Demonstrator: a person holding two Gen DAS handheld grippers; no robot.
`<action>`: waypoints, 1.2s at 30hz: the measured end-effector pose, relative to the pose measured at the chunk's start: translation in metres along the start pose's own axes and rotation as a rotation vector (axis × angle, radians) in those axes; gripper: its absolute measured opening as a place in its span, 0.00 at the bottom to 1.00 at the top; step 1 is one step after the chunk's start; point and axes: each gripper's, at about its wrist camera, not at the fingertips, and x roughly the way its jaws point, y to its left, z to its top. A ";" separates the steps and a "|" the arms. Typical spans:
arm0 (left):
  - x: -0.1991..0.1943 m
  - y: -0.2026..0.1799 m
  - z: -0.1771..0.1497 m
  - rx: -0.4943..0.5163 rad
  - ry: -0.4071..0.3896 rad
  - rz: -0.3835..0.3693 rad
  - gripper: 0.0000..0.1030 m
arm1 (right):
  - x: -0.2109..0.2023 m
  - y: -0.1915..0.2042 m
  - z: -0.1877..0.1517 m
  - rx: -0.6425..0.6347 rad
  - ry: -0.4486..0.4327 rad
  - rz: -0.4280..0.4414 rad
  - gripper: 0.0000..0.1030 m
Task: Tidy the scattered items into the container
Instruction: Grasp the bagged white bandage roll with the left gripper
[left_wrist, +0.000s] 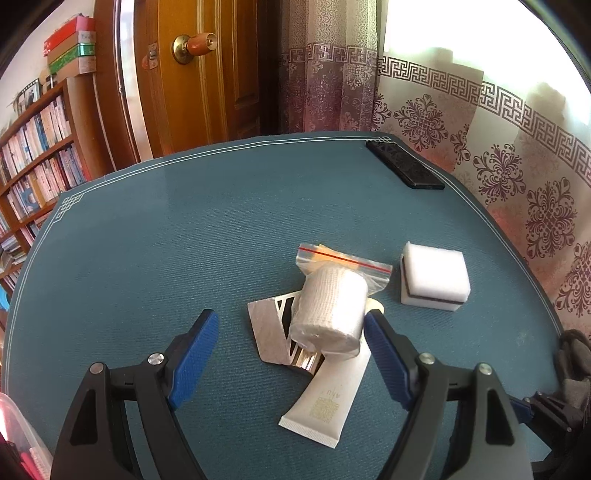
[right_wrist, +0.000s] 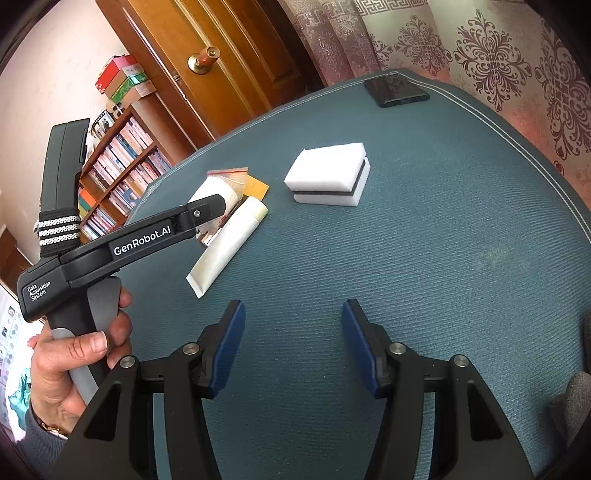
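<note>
The left tool (left_wrist: 290, 328) is spread wide over a bagged bandage roll (left_wrist: 328, 314), its right pad beside the roll, not pinching it. The roll lies on a white tube (left_wrist: 325, 402) and a foil packet (left_wrist: 267, 332) mid-bench. The right tool (right_wrist: 293, 317) hangs spread over bare blue bench (right_wrist: 443, 258). A white sponge block (right_wrist: 328, 179) sits nearby; a black phone (right_wrist: 395, 90) lies at the far edge.

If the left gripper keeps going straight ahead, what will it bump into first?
Probably the bandage roll. It lies between the open left gripper fingers, on top of the white tube and a silver packet. Depth is hard to judge.
</note>
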 end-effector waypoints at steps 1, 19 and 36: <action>0.001 -0.001 0.001 0.004 0.000 -0.003 0.81 | 0.000 0.001 0.000 -0.002 -0.001 0.000 0.57; 0.008 -0.004 0.003 -0.015 -0.025 -0.007 0.64 | 0.000 0.002 -0.001 -0.012 -0.013 -0.006 0.57; -0.013 0.042 -0.005 -0.189 -0.090 -0.045 0.40 | 0.005 0.007 0.007 -0.015 0.004 -0.054 0.57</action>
